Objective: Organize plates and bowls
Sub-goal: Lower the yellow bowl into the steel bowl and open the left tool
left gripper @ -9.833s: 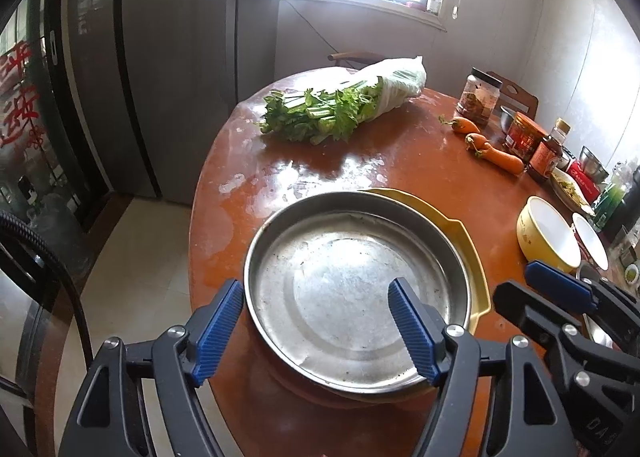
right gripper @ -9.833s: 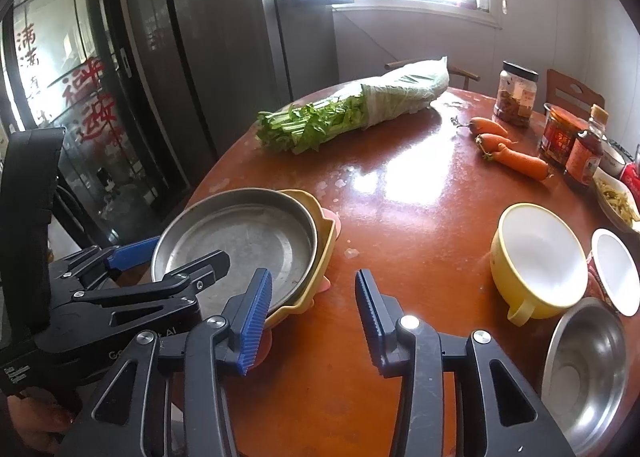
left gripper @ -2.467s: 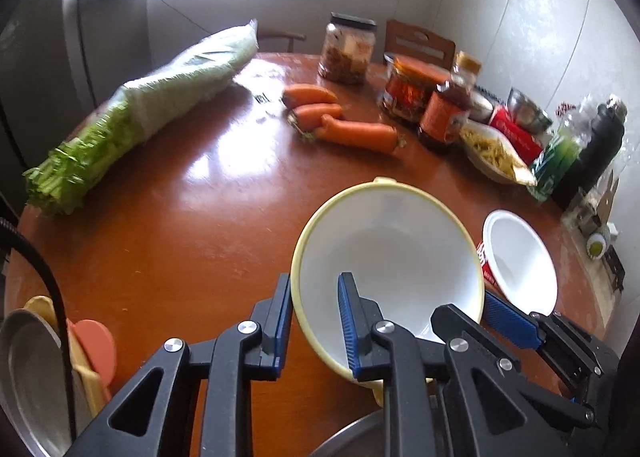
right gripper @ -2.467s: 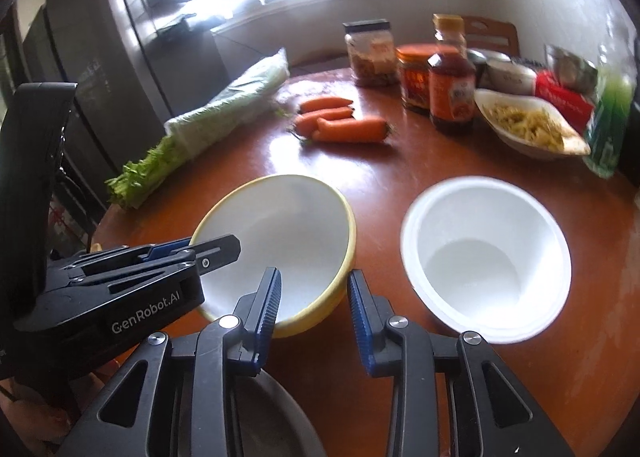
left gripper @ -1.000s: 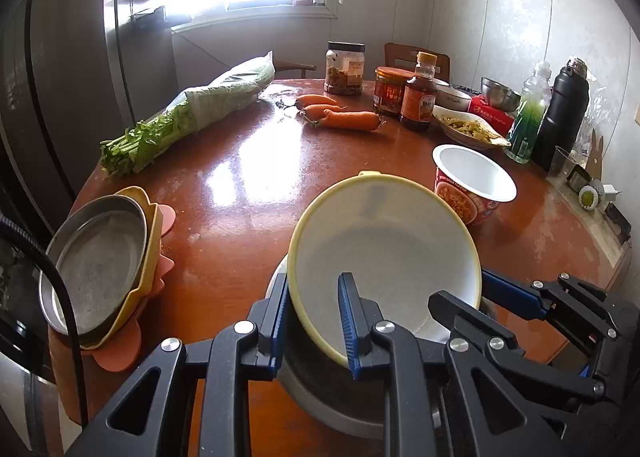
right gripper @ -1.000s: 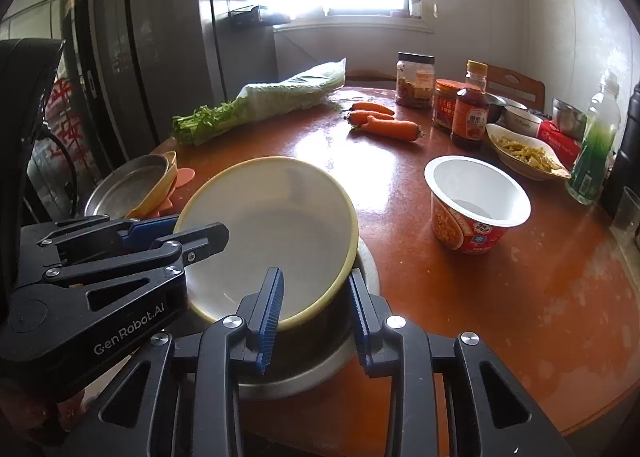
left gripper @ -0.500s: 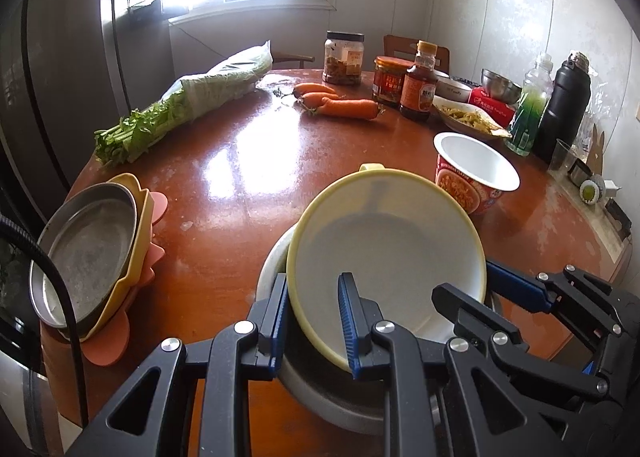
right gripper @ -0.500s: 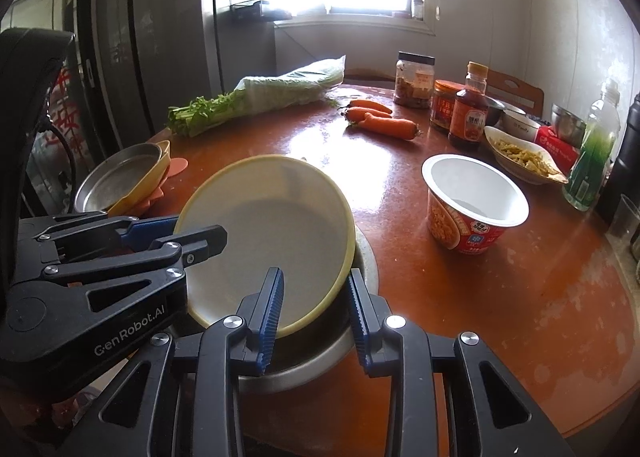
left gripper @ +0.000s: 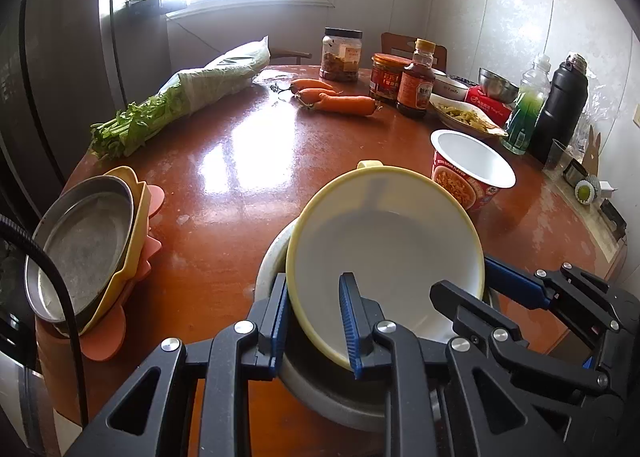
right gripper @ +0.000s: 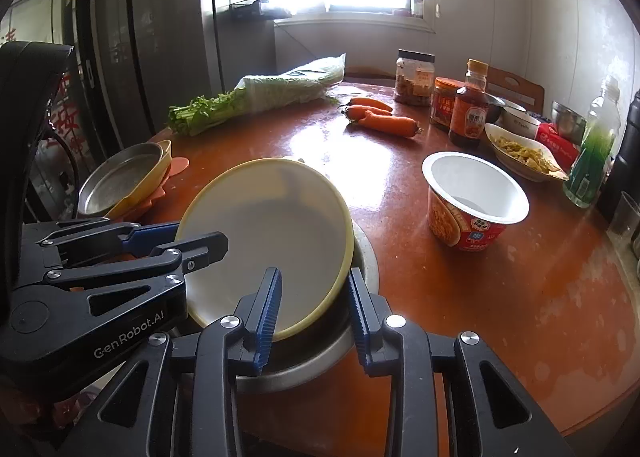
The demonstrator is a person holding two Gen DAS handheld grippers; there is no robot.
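The left gripper [left gripper: 314,321] is clamped on the near rim of the yellow bowl [left gripper: 384,249]; the right gripper [right gripper: 314,315] pinches the same rim further round; both jaws stand narrow with the wall between them. The bowl sits tilted inside the steel bowl [right gripper: 320,353] at the near edge of the table [right gripper: 500,297], not yet nested flat. Risks, as I judge them: 2 grips on 1 rim can twist against each other and make the bowl slip; letting go while it tilts may let it clatter or tip out; a push sideways could shove the steel bowl off the edge, or knock the noodle cup [right gripper: 474,201] near it.
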